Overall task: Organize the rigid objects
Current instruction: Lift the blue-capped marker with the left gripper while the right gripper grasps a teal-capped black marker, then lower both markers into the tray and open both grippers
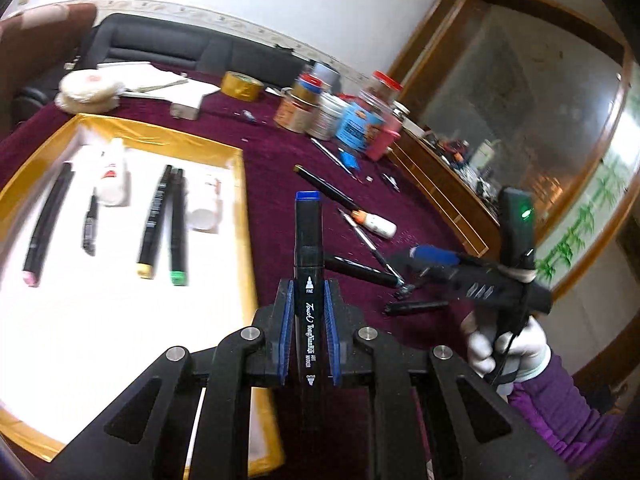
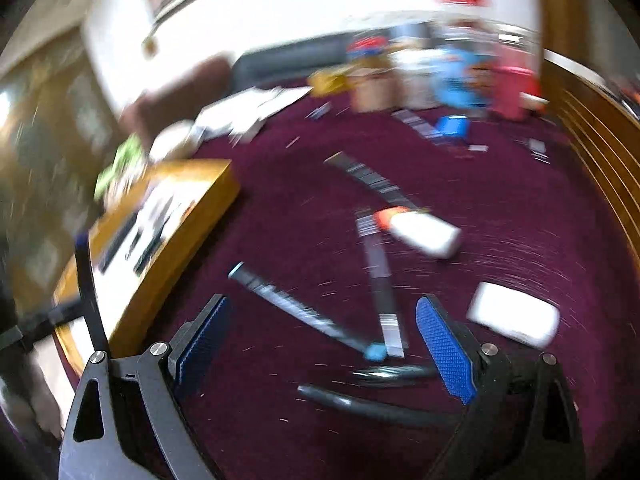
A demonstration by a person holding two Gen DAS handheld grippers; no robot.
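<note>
My left gripper [image 1: 308, 292] is shut on a black marker with a blue cap [image 1: 307, 240], held above the maroon cloth just right of the gold-rimmed white tray [image 1: 240, 184]. The tray holds several black markers [image 1: 160, 220] and white bottles [image 1: 114, 178]. My right gripper [image 2: 320, 320] is open and empty, low over loose pens [image 2: 304, 316] on the cloth; its view is blurred by motion. It also shows in the left wrist view [image 1: 472, 276], held by a white-gloved hand. A white glue bottle with an orange tip [image 2: 424, 230] lies ahead of it.
Jars and cans [image 1: 340, 112] stand at the back of the table, with a roll of tape [image 1: 240, 86] and papers to their left. A white block [image 2: 514, 318] lies by the right finger. More pens [image 1: 360, 268] are scattered on the cloth. A wooden ledge [image 1: 440, 184] borders the right side.
</note>
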